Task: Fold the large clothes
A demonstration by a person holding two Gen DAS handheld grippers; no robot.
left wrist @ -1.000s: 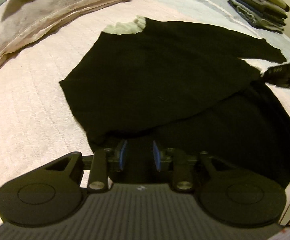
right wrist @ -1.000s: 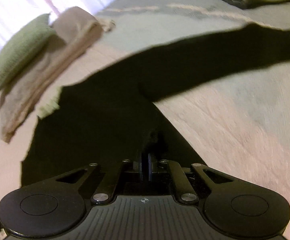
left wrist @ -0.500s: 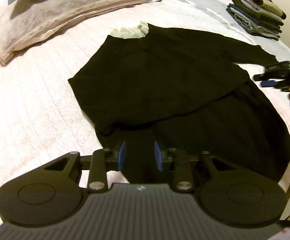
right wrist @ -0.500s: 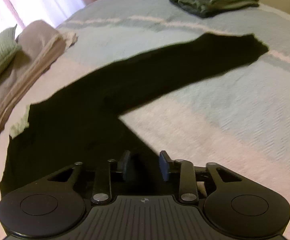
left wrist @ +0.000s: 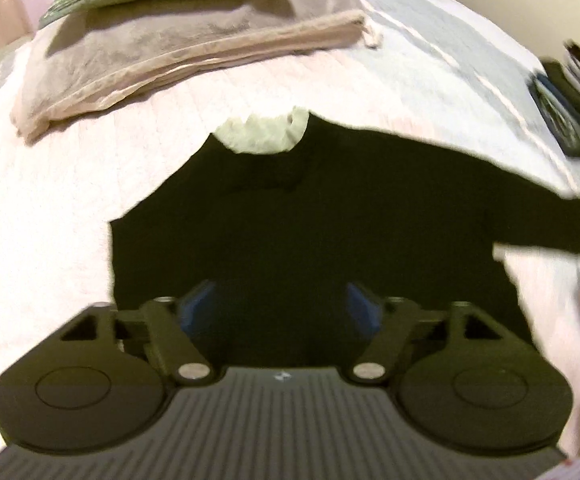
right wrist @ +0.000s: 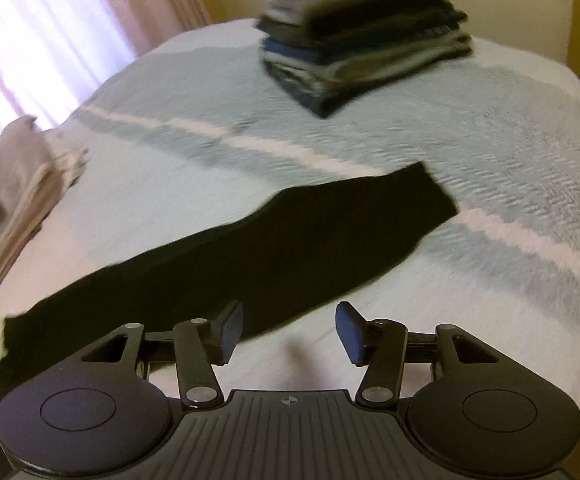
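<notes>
One black garment (left wrist: 330, 220), two spread tools.

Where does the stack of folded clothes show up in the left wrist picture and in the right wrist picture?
Left wrist: the stack of folded clothes sits blurred at the far right edge, partly cut off.
Right wrist: it sits top centre, beyond the sleeve's end.
Shared landmark: the black sweater's outstretched sleeve, which reaches toward the stack in both views.

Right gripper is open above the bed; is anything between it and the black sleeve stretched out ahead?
Nothing visible. The right gripper is open over bare bedspread, and the black sleeve lies flat just beyond its fingers. The stack of folded clothes sits well past the cuff.
</notes>
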